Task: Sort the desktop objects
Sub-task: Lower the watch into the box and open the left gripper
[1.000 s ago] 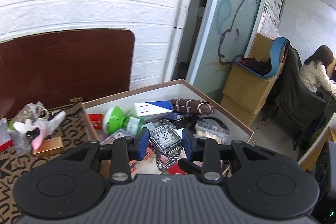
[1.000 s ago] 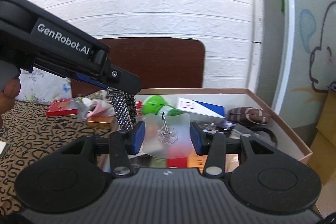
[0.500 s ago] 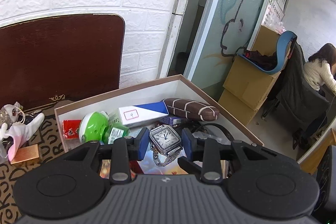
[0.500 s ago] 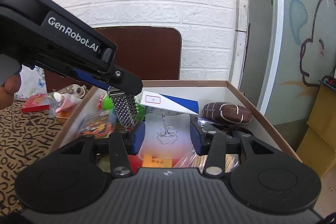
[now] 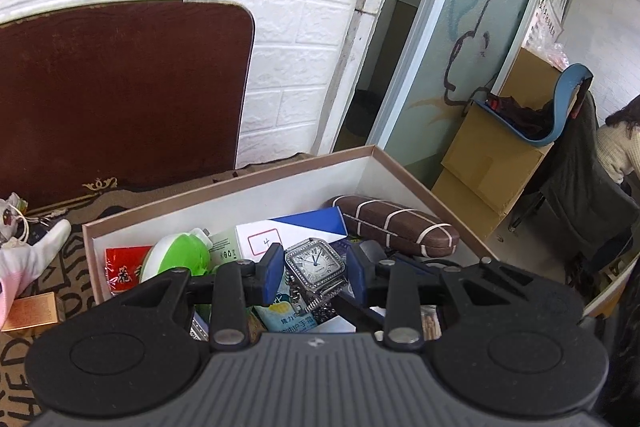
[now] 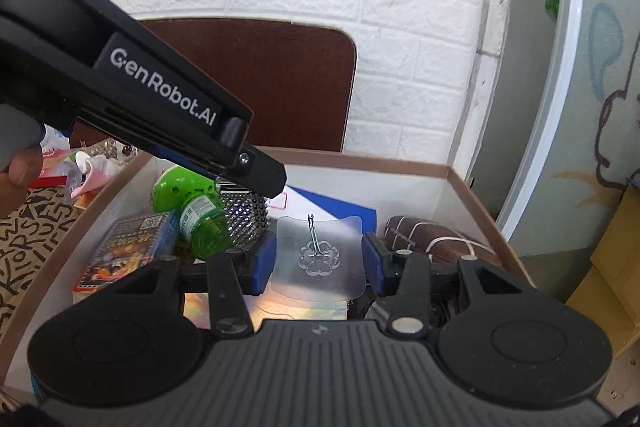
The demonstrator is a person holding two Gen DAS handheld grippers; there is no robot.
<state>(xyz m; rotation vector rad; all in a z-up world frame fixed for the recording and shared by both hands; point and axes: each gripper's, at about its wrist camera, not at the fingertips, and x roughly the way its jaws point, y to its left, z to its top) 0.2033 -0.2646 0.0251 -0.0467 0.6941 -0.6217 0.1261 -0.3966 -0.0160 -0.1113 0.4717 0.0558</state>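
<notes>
Silver watch [image 5: 316, 264] between left claw [image 5: 315, 273] pads, above box [image 5: 224, 183].

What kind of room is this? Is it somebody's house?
Probably a small office or workroom, not a home. A person sits working at a desk, brown cardboard cartons are stacked by a glass partition with a cartoon drawing, and paper notices hang on it.

Both grippers, the left [image 5: 314, 273] carrying the watch [image 5: 316, 264] and the right [image 6: 319, 261] the clear hook pad [image 6: 319, 255], have moved from over the worktop to above the box [image 6: 460, 175].
</notes>
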